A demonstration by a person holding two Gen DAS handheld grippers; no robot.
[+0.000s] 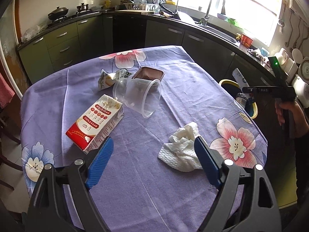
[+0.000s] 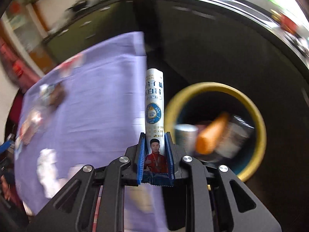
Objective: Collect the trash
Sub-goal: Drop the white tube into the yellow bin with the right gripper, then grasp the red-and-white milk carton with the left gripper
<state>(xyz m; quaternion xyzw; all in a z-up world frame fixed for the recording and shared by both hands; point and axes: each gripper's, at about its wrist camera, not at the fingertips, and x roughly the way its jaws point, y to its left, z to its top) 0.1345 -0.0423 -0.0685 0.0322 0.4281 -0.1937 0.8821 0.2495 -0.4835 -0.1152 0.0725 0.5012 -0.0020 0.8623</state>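
Between the right claw (image 2: 154, 150) pads, a white sachet (image 2: 154, 104) with Chinese print; left claw (image 1: 152, 152) wide, "100%" carton (image 1: 94, 123) beside.

Light source: daylight floods through the window (image 1: 227, 3), blown out to white.
Table: the tablecloth (image 1: 146, 174) is evenly lit, with soft shadows.
Left view: sharp, with fisheye bending and dark corners.
Right view: heavy motion blur smears the bin (image 2: 256, 116) and cabinets; only the packet (image 2: 154, 104) stays sharp.

Carton (image 1: 95, 122) left of napkin (image 1: 183, 147) on table (image 1: 146, 183).
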